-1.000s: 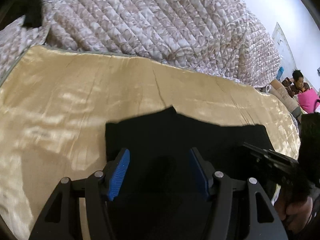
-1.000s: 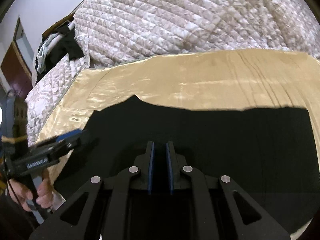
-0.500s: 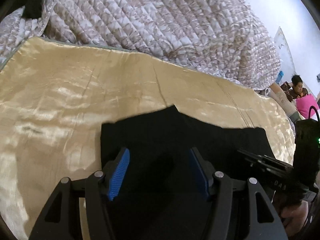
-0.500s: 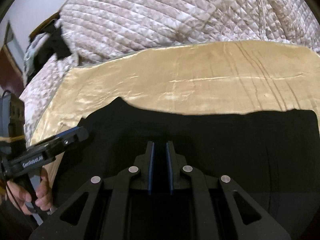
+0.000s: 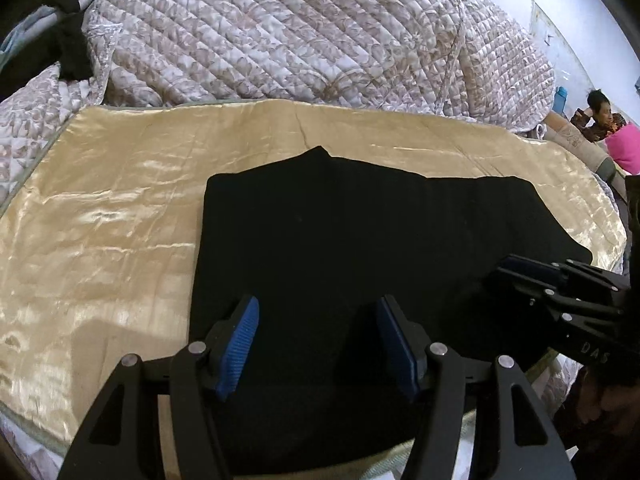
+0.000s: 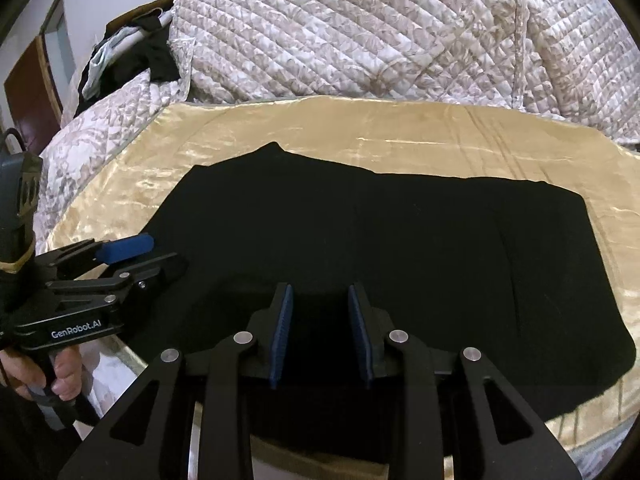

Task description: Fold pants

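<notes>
The black pants (image 5: 360,248) lie flat on a gold satin sheet (image 5: 100,220) spread over the bed, with a quilted bedspread (image 5: 300,32) heaped behind. They look already folded leg over leg, making one long dark strip that runs left to right, with a small peak sticking out along the far edge.

Both claws hang over the near edge of the cloth. The left claw (image 5: 318,340) has its blue pads spread wide with nothing between them. The right claw (image 6: 320,328) also stands parted, less wide, and holds nothing either; from the left camera it shows side-on at the right, low over the fabric.

I'd judge the step in hand to be taking a fresh grip for the next fold, bringing one end of the strip across to the other. To do it well, each claw should come down on a corner of the same short end and pinch all the layers together, not only the top one. Then lift just clear of the sheet, carry both corners across level and in step, and lay edge on edge. The satin looks slippery, so any drag could pull the whole stack askew.
</notes>
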`<control>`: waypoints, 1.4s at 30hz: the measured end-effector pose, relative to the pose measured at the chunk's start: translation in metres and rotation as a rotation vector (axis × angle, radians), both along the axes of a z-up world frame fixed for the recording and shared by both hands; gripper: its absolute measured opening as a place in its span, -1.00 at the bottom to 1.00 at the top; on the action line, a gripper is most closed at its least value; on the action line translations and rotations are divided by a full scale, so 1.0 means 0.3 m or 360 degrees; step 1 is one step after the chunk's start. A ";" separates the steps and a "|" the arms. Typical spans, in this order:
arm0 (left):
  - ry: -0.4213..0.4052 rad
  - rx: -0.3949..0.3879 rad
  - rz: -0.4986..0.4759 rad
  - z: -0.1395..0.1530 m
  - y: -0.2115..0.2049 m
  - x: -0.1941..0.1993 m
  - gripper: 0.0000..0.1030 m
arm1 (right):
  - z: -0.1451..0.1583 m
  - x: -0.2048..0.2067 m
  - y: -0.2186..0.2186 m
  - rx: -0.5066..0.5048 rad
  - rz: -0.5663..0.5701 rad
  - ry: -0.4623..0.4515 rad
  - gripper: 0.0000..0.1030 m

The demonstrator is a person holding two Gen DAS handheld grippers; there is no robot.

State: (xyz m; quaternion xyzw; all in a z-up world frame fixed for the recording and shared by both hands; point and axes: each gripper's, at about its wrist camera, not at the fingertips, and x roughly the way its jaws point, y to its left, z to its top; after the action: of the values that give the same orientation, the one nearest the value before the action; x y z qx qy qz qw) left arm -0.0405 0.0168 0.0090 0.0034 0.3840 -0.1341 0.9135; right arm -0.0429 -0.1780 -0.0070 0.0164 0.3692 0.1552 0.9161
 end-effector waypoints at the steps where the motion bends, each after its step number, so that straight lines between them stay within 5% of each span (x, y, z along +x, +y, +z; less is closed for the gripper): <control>1: 0.0001 0.0000 0.0007 0.001 0.002 -0.008 0.24 | -0.001 -0.005 -0.002 -0.0006 -0.0001 -0.0001 -0.43; 13: -0.0028 0.0006 0.0057 0.029 0.006 -0.050 0.24 | 0.040 -0.096 0.026 -0.0015 0.0046 -0.0137 -0.43; 17: 0.0010 0.0030 0.0059 0.004 0.006 -0.045 0.24 | -0.010 -0.082 0.064 -0.0128 0.0087 -0.0068 -0.43; 27: -0.0022 0.0056 0.0044 -0.003 0.005 -0.056 0.24 | -0.008 -0.102 -0.004 -0.0088 0.0027 -0.0091 -0.42; 34: -0.0021 0.0052 0.0044 -0.003 0.008 -0.056 0.24 | 0.022 -0.098 -0.196 0.0074 -0.0251 -0.0085 -0.41; 37: -0.0020 0.0047 0.0042 -0.004 0.009 -0.056 0.24 | 0.057 -0.113 -0.302 0.0081 -0.0514 -0.0146 0.12; 42: -0.0020 0.0046 0.0043 -0.004 0.008 -0.054 0.24 | 0.062 -0.163 -0.525 0.0388 -0.0957 -0.0147 0.13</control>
State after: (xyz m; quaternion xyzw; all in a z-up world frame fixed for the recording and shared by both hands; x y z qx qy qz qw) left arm -0.0568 0.0192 0.0079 0.0124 0.3800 -0.1161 0.9176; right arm -0.0918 -0.3354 0.0118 0.2272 0.2845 -0.0786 0.9280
